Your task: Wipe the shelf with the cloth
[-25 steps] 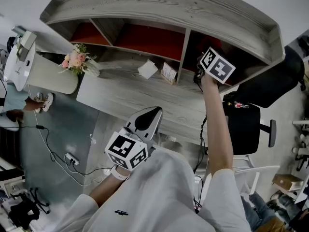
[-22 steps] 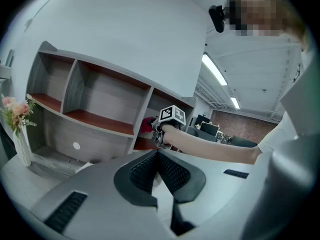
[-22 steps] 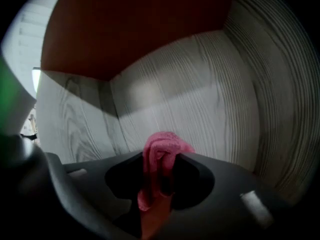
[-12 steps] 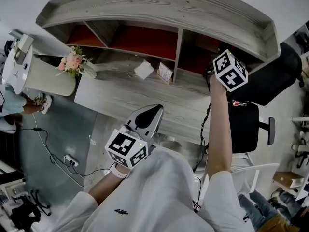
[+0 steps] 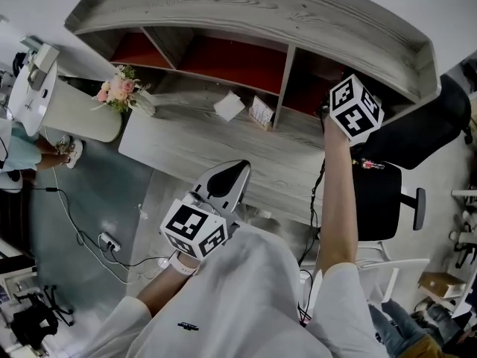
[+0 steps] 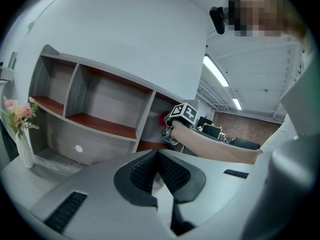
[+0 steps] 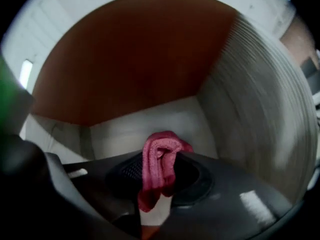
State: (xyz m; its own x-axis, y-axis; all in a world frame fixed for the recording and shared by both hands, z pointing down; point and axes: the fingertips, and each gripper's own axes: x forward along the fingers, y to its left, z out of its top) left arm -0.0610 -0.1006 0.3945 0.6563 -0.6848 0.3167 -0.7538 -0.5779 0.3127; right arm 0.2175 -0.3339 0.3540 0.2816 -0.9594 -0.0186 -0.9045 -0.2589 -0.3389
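Red knit cloth [image 7: 159, 159] — bunched, pinched between the right gripper [image 7: 158, 176] jaws, poking past their tips; grey-and-red shelf [image 7: 135, 59] compartment straight ahead.

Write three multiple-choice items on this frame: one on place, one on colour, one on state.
1. Where is the right gripper?
A) the shelf's right compartment
B) its left compartment
C) above its top board

2. What colour is the cloth?
A) blue
B) red
C) white

3. How do the left gripper's jaws stand?
A) shut on the cloth
B) wide apart
C) together, empty

Key:
1 A, the head view shows it at the mouth of the right compartment.
2 B, red folds sit between the right jaws.
3 C, the left gripper view shows the pads meeting with nothing between them.
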